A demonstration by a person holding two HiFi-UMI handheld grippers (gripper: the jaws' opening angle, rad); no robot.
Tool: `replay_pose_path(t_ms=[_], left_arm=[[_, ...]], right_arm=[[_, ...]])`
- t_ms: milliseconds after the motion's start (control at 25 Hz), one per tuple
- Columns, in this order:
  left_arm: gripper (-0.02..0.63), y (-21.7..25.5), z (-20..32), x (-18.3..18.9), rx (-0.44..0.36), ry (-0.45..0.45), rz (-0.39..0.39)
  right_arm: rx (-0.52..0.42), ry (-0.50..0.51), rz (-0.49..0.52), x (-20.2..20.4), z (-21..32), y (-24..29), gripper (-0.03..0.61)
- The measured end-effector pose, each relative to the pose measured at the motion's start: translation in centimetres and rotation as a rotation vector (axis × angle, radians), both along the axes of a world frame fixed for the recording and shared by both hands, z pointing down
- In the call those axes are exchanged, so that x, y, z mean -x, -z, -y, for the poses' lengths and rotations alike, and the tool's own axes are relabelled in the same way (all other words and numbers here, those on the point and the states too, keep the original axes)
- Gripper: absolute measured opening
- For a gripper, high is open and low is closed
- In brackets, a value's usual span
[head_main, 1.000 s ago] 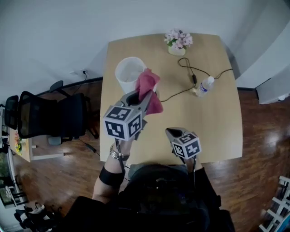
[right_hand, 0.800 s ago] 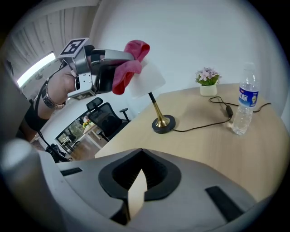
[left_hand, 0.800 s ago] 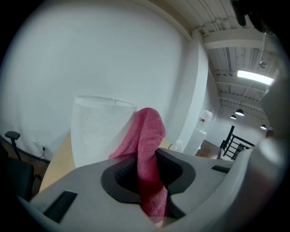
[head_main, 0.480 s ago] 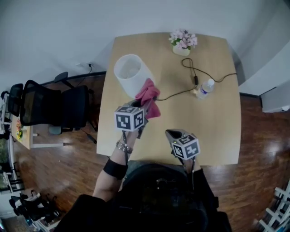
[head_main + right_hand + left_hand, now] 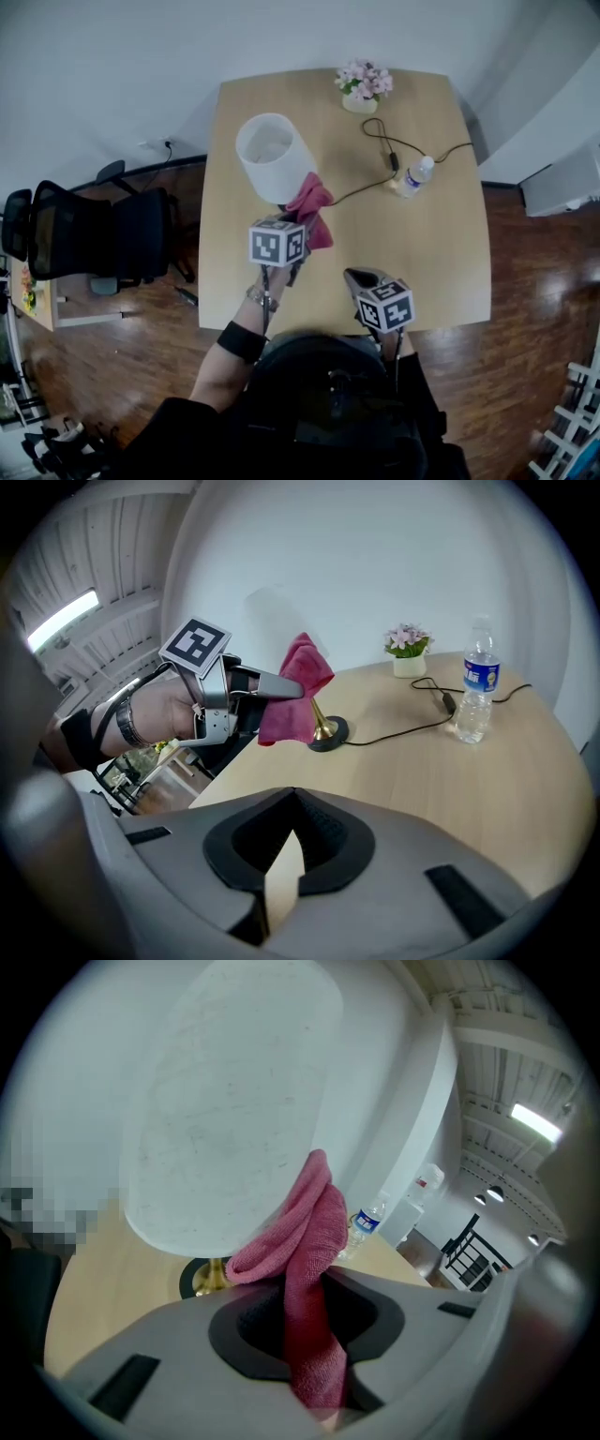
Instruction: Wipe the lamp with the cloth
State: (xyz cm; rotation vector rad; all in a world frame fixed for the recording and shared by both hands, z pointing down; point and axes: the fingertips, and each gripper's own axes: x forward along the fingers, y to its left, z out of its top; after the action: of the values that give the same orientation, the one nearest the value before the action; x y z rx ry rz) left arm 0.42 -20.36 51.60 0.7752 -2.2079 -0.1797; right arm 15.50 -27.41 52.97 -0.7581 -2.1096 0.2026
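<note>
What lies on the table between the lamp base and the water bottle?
Only the black cord, running over bare tabletop from the lamp base toward the water bottle; the right gripper view shows it best.

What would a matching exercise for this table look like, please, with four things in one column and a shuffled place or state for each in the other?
Things:
1. cloth
2. lamp
3. water bottle
4. flower pot

Places or states:
A. stands at the far edge of the table
B. is clamped between the jaws of the left gripper
C. stands upright beside the cable, on the right part of the table
D. stands on the left part of the table, with a white shade

Pairs: 1-B, 2-D, 3-C, 4-A
</note>
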Motion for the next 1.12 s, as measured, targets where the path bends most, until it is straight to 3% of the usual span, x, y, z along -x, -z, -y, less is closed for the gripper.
replay_pose_path(t_ms=[240, 560, 760, 1120], left_arm=[[0.097, 6.4, 2.7, -1.1, -0.094, -0.052, 0.147], [0.098, 17.3, 3.8, 3.8, -0.242, 0.107, 0.299], [0.098, 17.4, 3.0, 6.7, -0.295, 0.212, 0.271], [0.098, 11.4, 3.9, 6.3, -0.254, 0.243, 0.161]], right_arm=[[-0.033, -0.065, -0.01, -1.3, 1.5, -0.4, 0.005], [-0.008, -0.07, 0.036, 1.3, 4.7, 1.1, 0.005], [0.012, -0.05, 0.048, 3.1, 5.2, 1.4, 0.005], [0.033, -0.034, 0.02, 4.4, 5.0, 0.4, 0.005]])
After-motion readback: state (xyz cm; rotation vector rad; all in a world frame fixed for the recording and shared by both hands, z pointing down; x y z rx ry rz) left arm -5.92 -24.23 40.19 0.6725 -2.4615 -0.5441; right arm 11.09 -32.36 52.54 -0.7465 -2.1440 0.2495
